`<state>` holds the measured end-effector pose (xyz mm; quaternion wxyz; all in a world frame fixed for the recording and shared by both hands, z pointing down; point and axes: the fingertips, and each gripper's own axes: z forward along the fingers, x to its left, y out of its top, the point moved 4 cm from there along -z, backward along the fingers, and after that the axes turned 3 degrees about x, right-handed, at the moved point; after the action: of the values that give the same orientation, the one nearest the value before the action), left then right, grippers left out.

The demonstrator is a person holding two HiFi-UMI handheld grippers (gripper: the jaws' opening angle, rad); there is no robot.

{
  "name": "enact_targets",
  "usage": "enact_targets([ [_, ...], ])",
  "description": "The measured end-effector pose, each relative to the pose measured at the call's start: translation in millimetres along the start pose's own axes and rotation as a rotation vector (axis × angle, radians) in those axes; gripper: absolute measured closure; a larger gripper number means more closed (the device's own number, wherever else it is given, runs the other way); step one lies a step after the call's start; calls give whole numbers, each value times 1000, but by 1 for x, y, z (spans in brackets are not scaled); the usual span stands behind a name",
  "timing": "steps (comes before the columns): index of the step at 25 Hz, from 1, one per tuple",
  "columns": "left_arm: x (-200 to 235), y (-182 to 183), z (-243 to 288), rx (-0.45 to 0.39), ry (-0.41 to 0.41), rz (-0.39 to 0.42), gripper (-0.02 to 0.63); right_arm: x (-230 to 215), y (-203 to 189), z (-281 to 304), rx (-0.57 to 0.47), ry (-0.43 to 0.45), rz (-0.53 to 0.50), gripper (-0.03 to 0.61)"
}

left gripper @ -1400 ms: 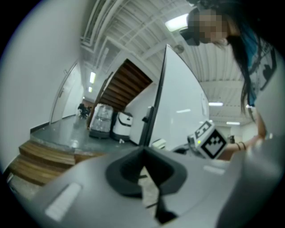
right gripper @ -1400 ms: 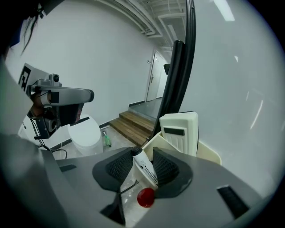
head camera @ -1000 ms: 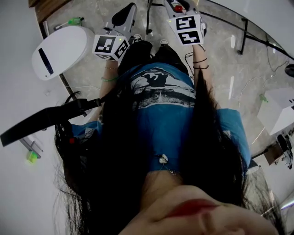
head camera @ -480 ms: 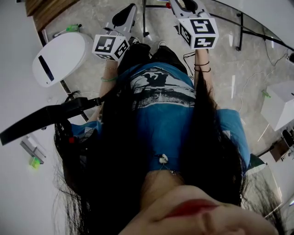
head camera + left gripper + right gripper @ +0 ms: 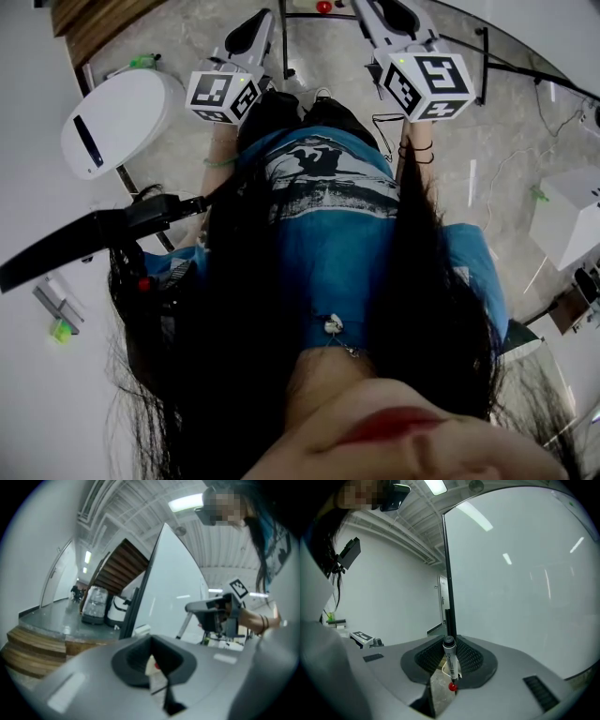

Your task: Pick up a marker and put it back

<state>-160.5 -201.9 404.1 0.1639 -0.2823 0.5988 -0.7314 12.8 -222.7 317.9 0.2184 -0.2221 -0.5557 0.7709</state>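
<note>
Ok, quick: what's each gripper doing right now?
Left gripper: shut, nothing between its jaws.
Right gripper: shut on the marker; its jaws have just been closing.

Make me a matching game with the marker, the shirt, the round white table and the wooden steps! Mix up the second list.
Things:
1 marker
2 shirt
3 round white table
4 wooden steps

Clues:
a brown
b blue
c at the head view's left
d held upright in the right gripper

Pairs: 1-d, 2-b, 3-c, 4-a.
The right gripper's jaws have just been closing, with the marker between them.
</note>
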Motion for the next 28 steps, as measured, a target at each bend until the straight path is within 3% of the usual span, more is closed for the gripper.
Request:
enact_targets([
  [5,-38,-3,22,-17,14,-36,611,-31,-5,-36,-1,24,8,495],
  [14,-37,0,27,3,46,-45,612,-38,-7,-28,25,68,19,495],
  [20,-36,-4,25,26,49,-6,612,-33,-10,-23,29,83,18,495],
  [28,-40,-2,20,-5,24,-38,611,-32,-12,-28,25,74,21,495],
])
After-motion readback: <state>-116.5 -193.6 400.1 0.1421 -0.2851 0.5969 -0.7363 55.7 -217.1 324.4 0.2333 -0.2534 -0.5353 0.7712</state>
